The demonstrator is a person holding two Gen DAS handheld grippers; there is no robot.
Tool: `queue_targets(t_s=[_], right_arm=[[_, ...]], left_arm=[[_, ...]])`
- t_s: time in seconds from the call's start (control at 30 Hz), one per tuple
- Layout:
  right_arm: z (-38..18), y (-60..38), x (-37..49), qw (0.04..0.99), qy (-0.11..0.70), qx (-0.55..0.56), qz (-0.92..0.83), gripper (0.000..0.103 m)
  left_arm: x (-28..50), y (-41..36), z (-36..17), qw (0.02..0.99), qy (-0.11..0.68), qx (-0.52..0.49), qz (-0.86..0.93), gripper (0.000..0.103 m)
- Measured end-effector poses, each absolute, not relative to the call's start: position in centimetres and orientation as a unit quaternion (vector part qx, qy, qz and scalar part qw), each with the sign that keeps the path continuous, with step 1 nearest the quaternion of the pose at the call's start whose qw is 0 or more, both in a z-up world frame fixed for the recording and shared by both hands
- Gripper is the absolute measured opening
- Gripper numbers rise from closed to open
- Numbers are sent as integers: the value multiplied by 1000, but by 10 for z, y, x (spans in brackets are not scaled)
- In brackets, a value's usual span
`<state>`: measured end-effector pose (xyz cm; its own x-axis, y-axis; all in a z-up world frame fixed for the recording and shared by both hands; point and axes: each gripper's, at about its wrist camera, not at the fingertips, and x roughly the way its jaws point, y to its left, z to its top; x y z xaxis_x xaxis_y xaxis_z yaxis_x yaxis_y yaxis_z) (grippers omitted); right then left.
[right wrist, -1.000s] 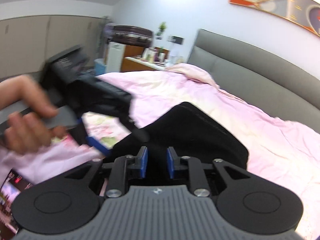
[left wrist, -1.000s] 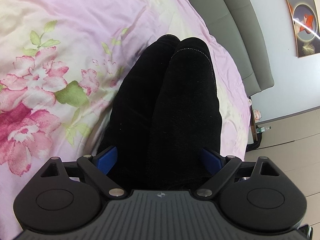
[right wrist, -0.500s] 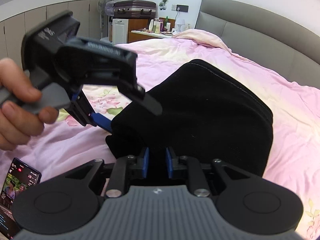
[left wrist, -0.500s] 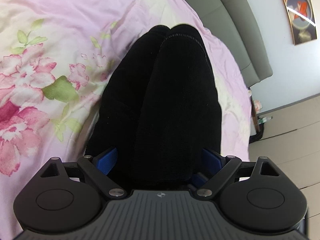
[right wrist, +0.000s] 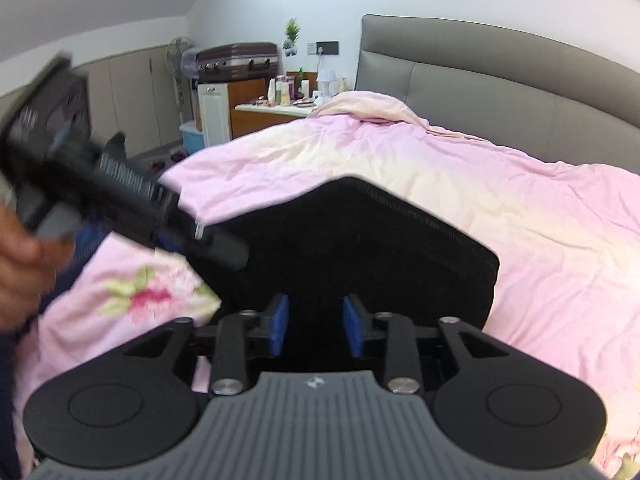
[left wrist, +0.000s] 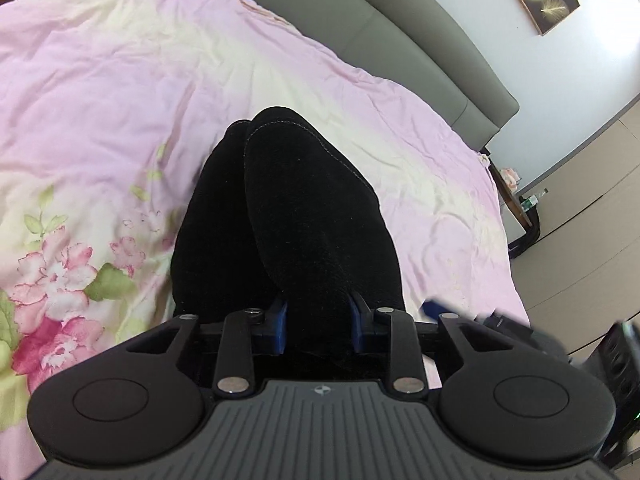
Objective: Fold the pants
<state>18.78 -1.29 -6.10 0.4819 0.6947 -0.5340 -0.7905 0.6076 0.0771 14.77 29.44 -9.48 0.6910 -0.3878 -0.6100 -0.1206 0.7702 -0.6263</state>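
The left tongs [left wrist: 318, 322], spread wide a moment ago, are closing onto a fold of the black pants [left wrist: 296, 216] lying on the pink floral duvet [left wrist: 120, 92], while the right tongs [right wrist: 314, 326] are opening, half spread around the near edge, handing over the grip.

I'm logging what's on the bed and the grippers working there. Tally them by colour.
Black: 3, namely pants, left gripper, right gripper
Pink floral: 1, the duvet
Total: 4
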Motion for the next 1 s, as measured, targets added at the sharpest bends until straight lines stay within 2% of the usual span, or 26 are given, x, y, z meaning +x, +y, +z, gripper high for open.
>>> queue_targets(t_s=[0.03,0.13,0.23,0.33,0.43,0.53,0.77,0.8,0.83,0.87,0.97,1.0], right_arm=[[-52,-6,199,854,279,-83,431,49],[-26,24,231,845,320,-85,419,57],[-12,60,269,822,369,-102,422,58],[-7,93,309,810,382,-115,431,58],[-11,125,344,750,406,-146,502,70],[-25,152,370,718,414,-197,523,70],[-61,181,415,661,463,-229,545,72],[-65,181,419,648,479,-218,551,71],[-69,181,422,633,493,-207,560,55],[-69,179,420,621,496,-200,573,35],[-61,166,411,620,480,-192,591,22],[-56,158,411,626,477,-178,590,20]], left_arm=[[148,296,-98,856,387,-335,-79,33],[142,297,-107,851,386,-347,-80,33],[138,302,-114,847,381,-360,-83,33],[137,306,-118,844,381,-367,-88,33],[137,308,-122,841,382,-372,-92,33],[138,311,-130,836,384,-381,-96,33],[139,315,-141,828,392,-388,-103,33],[139,315,-142,827,393,-388,-103,33],[140,315,-143,827,394,-389,-103,33],[140,314,-143,827,394,-388,-102,33],[138,312,-139,833,392,-377,-104,33],[137,310,-135,837,385,-373,-109,33]])
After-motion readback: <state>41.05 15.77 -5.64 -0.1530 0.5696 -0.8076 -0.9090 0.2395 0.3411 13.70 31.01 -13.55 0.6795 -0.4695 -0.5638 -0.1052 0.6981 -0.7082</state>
